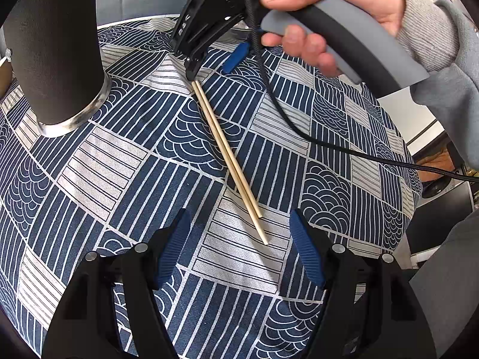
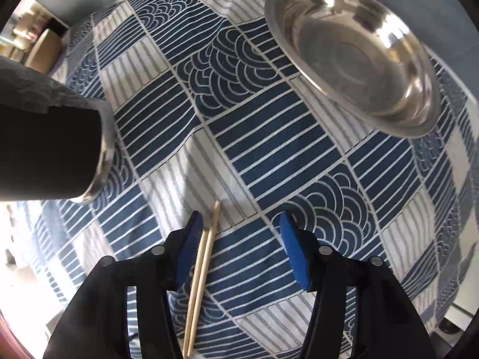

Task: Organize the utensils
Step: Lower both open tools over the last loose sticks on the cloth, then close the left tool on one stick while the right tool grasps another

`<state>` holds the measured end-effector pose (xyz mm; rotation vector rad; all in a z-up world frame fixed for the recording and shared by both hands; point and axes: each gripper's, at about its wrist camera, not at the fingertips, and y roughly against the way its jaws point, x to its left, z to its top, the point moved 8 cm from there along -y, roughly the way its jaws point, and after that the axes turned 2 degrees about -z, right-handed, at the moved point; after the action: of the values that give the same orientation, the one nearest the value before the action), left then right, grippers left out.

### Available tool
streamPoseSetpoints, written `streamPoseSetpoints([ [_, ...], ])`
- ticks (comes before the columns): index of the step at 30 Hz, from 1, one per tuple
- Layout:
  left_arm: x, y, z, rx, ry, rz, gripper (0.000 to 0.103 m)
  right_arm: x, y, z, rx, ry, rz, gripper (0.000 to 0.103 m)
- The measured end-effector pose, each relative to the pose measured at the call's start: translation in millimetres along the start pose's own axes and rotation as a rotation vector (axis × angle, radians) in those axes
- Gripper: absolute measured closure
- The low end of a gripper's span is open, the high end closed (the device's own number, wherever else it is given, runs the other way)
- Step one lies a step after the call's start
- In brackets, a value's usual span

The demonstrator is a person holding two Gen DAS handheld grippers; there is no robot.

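Observation:
Two pale wooden chopsticks lie side by side on the blue and white patterned tablecloth. My left gripper stands open just above the cloth, with the chopsticks' near tips between its blue pads. My right gripper points down over their far end. In the right wrist view the chopsticks run between the right gripper's jaws, close beside the left pad. The right pad stands well apart from them, so this gripper is open.
A black cylindrical holder with a metal rim stands at the left, also seen as the holder. A steel bowl sits at the far right. A hand holds the right gripper's handle, and a black cable trails over the cloth.

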<state>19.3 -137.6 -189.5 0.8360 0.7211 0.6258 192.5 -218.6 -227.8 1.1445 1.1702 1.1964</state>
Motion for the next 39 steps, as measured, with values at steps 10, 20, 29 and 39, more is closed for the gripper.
streamPoseSetpoints([
  [10,0.3,-2.0,3.9,-0.006,-0.001,0.021,0.035,4.8,2.6,-9.3,-0.023,0.078,0.034,0.099],
  [20,-1.9,-10.1,18.4,0.004,-0.006,0.043,0.035,-19.2,6.6,-23.2,0.009,-0.006,0.188,0.098],
  [29,-19.0,-27.5,32.4,0.021,-0.076,0.064,0.044,2.5,-0.5,-16.6,0.061,0.098,0.170,0.082],
  [39,-14.7,-44.5,25.1,0.065,-0.104,0.126,0.048,17.5,-6.1,-29.4,0.084,0.181,0.079,0.074],
])
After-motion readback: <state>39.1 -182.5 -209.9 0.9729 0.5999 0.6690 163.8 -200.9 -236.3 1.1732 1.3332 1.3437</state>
